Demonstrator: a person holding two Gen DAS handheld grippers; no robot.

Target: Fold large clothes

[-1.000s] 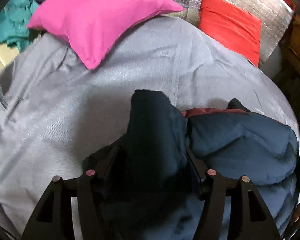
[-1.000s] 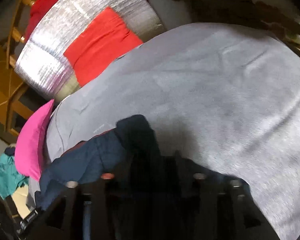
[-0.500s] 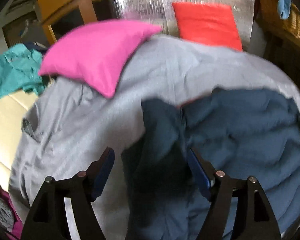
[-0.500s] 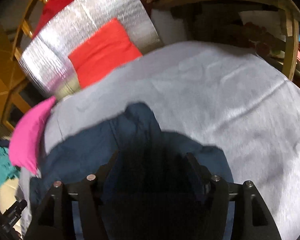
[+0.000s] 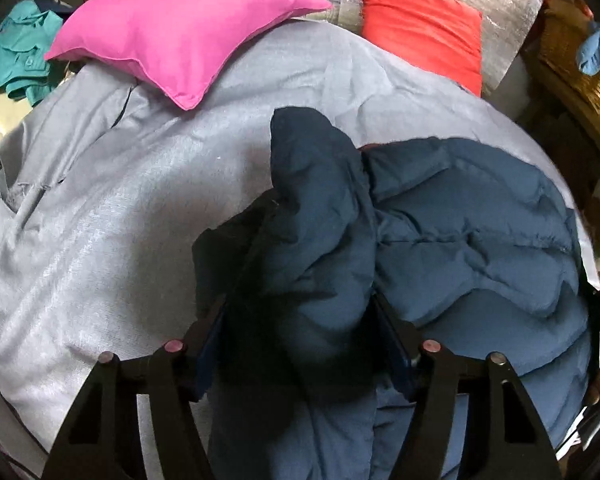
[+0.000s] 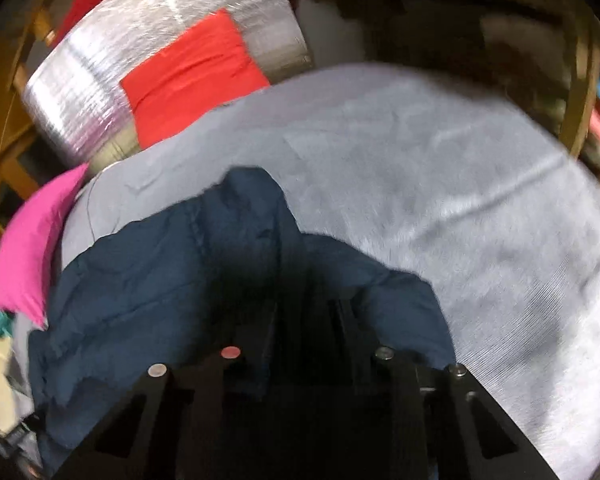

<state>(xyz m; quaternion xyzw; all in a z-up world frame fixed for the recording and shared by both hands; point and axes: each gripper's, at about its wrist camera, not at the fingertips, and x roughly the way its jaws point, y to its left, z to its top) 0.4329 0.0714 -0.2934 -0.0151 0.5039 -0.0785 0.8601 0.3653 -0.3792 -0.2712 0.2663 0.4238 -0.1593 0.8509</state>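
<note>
R gripper (image 6: pixel 306 312) jaws just narrowed, pinching navy puffer jacket (image 6: pixel 160 280) fold on grey bedsheet (image 6: pixel 440 200). Pink pillow (image 6: pixel 32 248) at sheet's left edge; red cushion (image 6: pixel 192 76) against silver foil panel (image 6: pixel 100 64) behind.

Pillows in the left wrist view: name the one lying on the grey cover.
The pink pillow lies on the grey cover; the red pillow stands behind it against the silver panel.

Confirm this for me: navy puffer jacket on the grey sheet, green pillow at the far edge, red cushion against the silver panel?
Not quite. The pillow is pink, not green, as the left wrist view shows. The navy puffer jacket does lie on the grey sheet, the red cushion against the silver panel.
</note>
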